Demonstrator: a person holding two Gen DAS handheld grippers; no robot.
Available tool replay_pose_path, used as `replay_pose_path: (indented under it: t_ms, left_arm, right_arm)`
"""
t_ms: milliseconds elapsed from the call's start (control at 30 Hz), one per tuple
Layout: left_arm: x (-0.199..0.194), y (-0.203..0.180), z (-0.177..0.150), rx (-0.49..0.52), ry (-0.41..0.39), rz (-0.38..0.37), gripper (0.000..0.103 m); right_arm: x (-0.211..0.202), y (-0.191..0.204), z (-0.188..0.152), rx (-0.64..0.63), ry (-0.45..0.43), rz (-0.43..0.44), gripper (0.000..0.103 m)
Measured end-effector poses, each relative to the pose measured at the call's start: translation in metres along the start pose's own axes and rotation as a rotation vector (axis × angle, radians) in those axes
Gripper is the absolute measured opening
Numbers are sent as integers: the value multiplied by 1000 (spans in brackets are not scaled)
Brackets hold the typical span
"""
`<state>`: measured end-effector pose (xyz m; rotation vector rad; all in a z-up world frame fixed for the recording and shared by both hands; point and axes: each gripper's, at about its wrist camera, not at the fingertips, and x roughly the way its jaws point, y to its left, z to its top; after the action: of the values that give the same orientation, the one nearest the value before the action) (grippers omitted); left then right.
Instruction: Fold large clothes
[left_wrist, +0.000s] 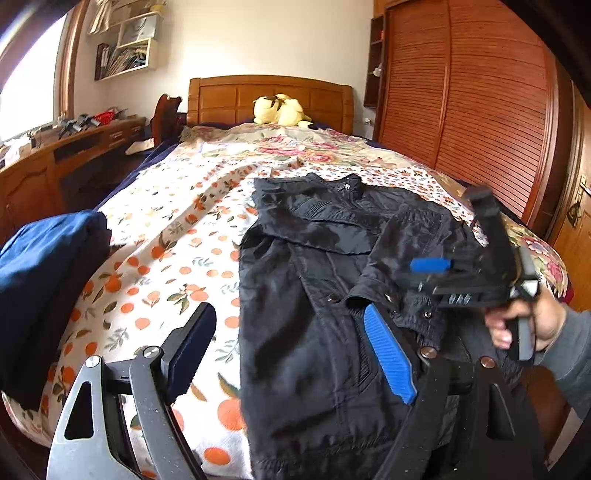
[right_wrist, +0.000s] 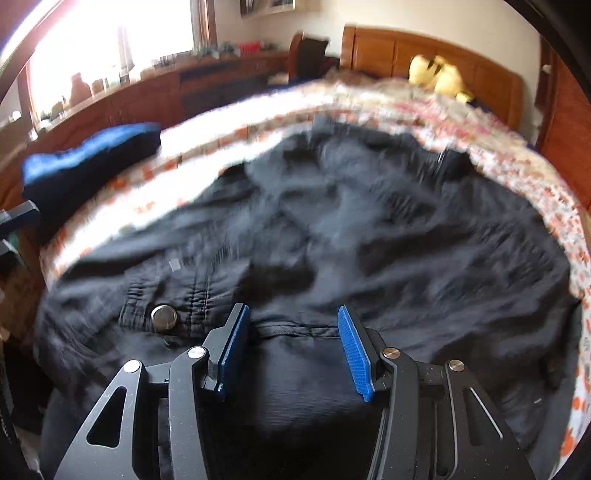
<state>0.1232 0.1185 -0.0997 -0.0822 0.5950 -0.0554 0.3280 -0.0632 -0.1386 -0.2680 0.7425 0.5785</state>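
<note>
A black jacket (left_wrist: 325, 295) lies on the floral bedspread (left_wrist: 177, 229), collar toward the headboard and sleeves folded across its front. My left gripper (left_wrist: 291, 350) hovers over the jacket's left edge with its jaws wide apart and nothing between them. My right gripper (left_wrist: 461, 273) hangs above the jacket's right side, held by a hand (left_wrist: 524, 325). In the blurred right wrist view, the right gripper (right_wrist: 295, 350) stands open just above the jacket (right_wrist: 332, 229) near a metal snap (right_wrist: 164, 317). Its pads press on nothing.
A folded blue garment (left_wrist: 48, 266) (right_wrist: 92, 162) sits at the bed's left edge. A yellow plush toy (left_wrist: 280, 109) rests by the wooden headboard (left_wrist: 269, 96). A desk (left_wrist: 55, 162) runs along the left and a slatted wardrobe (left_wrist: 461, 103) along the right.
</note>
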Motion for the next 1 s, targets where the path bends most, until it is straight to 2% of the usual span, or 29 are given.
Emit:
replay_pose_path:
  t_ms: [33,200,367,567,833,1000]
  left_arm:
    - [-1,2,-2,-6,-1,8,83]
    - [1,9,-9,6,-5,50,83]
    - [5,13,-17,-3,22,46,83]
    - [13,14,-29,-2,63,46,83]
    - [21,14,-43,-27,115,20,83]
    - [20,12,-48,-26,117,18,83]
  right_arm:
    - [10,0,-4,-4,20,-8,52]
    - [16,-6,-1,-7,1,-14,52]
    - [-23,1,-24,-5,-53,-24,52]
    - [-80,-16,-74,14,-97,-79,52]
    - [-131,-71,-149,120,-65,-252,52]
    - [-155,-103,-183,244,-50,-294,52]
